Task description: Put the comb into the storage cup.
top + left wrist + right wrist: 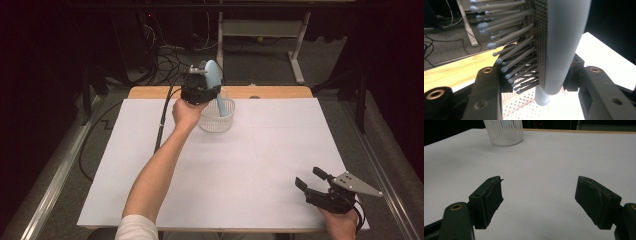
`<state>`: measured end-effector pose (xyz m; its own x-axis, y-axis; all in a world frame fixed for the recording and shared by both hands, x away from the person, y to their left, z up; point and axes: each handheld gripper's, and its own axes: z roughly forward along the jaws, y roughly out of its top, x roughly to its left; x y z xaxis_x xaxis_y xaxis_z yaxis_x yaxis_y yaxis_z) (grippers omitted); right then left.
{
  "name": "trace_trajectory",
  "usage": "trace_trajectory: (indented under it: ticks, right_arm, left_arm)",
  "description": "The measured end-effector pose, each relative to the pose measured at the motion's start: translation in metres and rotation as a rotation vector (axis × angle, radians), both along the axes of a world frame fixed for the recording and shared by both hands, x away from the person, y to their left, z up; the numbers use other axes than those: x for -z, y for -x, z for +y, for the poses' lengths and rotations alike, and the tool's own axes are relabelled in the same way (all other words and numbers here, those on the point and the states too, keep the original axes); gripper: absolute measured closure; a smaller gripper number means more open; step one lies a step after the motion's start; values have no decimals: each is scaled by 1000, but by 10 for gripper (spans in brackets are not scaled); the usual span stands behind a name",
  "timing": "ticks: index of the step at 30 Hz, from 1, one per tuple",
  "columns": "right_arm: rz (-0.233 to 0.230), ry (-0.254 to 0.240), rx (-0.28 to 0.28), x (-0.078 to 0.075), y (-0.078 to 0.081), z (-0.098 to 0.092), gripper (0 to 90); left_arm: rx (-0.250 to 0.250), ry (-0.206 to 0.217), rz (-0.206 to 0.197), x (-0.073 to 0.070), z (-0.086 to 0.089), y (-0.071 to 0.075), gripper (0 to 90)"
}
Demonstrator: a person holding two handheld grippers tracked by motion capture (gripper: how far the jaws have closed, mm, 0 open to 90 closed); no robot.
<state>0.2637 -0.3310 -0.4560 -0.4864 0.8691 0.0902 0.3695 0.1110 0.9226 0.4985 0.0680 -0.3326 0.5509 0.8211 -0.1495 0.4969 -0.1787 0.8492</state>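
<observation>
At the far edge of the white surface (225, 170), the left claw (201, 90) stands clamped on a blue hairbrush (215, 82), handle tip already inside the basket (216, 119), so lowering and letting go likely comes next, while the right claw (312, 181) rests apart, near the front corner.

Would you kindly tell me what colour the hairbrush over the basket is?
Light blue; the hairbrush shows best in the high view.
</observation>
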Motion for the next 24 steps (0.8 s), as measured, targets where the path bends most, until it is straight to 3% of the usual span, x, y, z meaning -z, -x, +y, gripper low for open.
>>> trace_trajectory:
  ticks: [9,24]
  right_arm:
    - [-3,-1,-2,0,0,0,225]
    - [-5,-2,0,0,0,1,225]
  left_arm:
    - [2,-18,15,9,-5,-2,522]
    - [-9,-12,35,27,-8,-3,522]
